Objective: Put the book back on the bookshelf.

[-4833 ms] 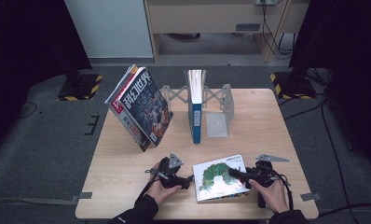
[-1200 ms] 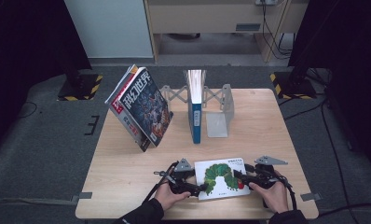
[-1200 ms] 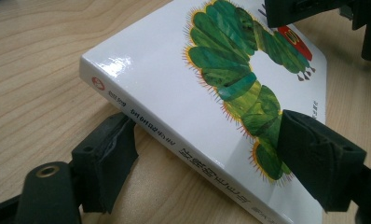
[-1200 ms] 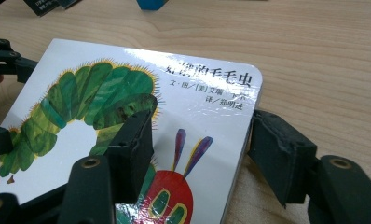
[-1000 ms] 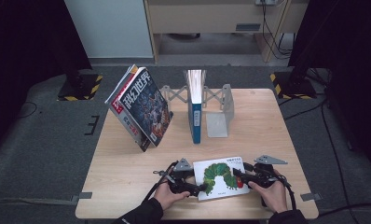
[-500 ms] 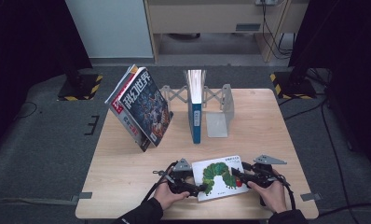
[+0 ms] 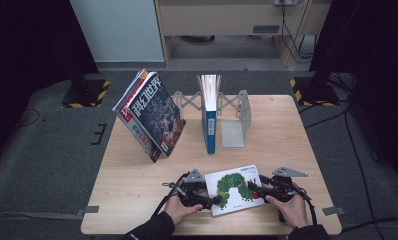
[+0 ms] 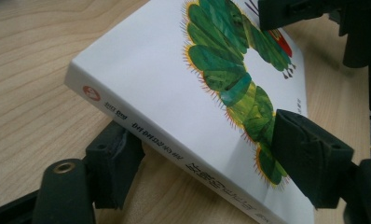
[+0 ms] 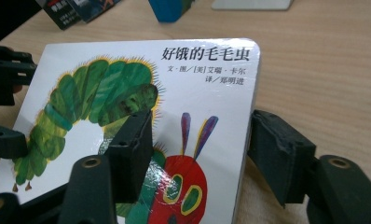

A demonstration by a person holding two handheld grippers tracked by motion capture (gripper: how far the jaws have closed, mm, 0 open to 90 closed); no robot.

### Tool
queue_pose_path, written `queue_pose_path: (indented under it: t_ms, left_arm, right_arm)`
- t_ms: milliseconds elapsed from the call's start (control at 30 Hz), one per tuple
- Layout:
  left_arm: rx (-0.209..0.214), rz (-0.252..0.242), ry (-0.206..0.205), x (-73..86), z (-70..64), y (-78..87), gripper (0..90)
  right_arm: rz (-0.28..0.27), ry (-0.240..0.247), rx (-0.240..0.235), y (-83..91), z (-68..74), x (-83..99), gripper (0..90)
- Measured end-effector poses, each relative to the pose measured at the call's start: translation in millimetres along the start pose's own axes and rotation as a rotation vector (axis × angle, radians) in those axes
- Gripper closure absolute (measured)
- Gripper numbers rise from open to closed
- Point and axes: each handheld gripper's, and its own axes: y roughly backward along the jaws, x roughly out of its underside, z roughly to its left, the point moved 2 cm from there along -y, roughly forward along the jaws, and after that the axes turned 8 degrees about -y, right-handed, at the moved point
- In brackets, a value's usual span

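A white board book with a green caterpillar on its cover (image 7: 235, 189) lies near the table's front edge, between both grippers. My left gripper (image 7: 218, 200) is shut on the book's spine edge (image 8: 174, 93): one jaw is under it, the other presses on the cover, and that edge is raised off the wood. My right gripper (image 7: 252, 189) is shut on the opposite edge, by the red head (image 9: 183, 191), with one jaw on the cover and the other below the edge. Both gripper views show the jaws (image 8: 209, 156) (image 9: 202, 142) straddling the book.
Several magazines (image 7: 154, 117) lean upright at the back left of the wooden table (image 7: 137, 190). A blue book (image 7: 209, 117) stands in a grey metal expanding book rack (image 7: 234, 120) at the back centre. A person's hands hold the grippers at the front edge.
Both grippers moved inward from beside the book and closed on its left and right edges. The book has stayed in about the same spot, and its left edge is now lifted slightly.
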Motion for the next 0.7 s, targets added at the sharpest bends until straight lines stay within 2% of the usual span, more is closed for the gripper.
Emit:
queue_pose_path:
  t_ms: [33, 200, 267, 367, 533, 700]
  left_arm:
    - [0.008, -0.005, 0.002, -0.6, -0.3, 0.4, 29.5]
    - [0.018, -0.011, 0.006, -1.0, -1.0, 0.4, 30.7]
    - [0.019, -0.011, 0.01, -0.8, -0.7, 0.4, 30.9]
    - [0.021, -0.016, 0.024, -1.0, -0.5, 1.2, 32.9]
    - [0.013, -0.026, 0.023, -4.2, -0.3, 4.2, 37.4]
    - [0.003, -0.066, 0.009, -9.4, 1.3, 10.5, 45.6]
  right_arm:
    - [-0.024, 0.014, -0.006, 0.9, 0.5, -2.3, 42.6]
    - [-0.033, 0.021, -0.014, 1.0, 1.2, -3.0, 41.8]
    - [-0.024, 0.024, -0.017, 0.7, 0.7, -2.0, 40.3]
    - [0.012, -0.011, -0.035, 2.1, -0.3, 2.7, 38.3]
    - [0.011, -0.011, -0.042, 2.6, 0.7, 1.7, 38.4]
    - [-0.042, 0.018, -0.037, 2.4, 1.0, -6.0, 40.0]
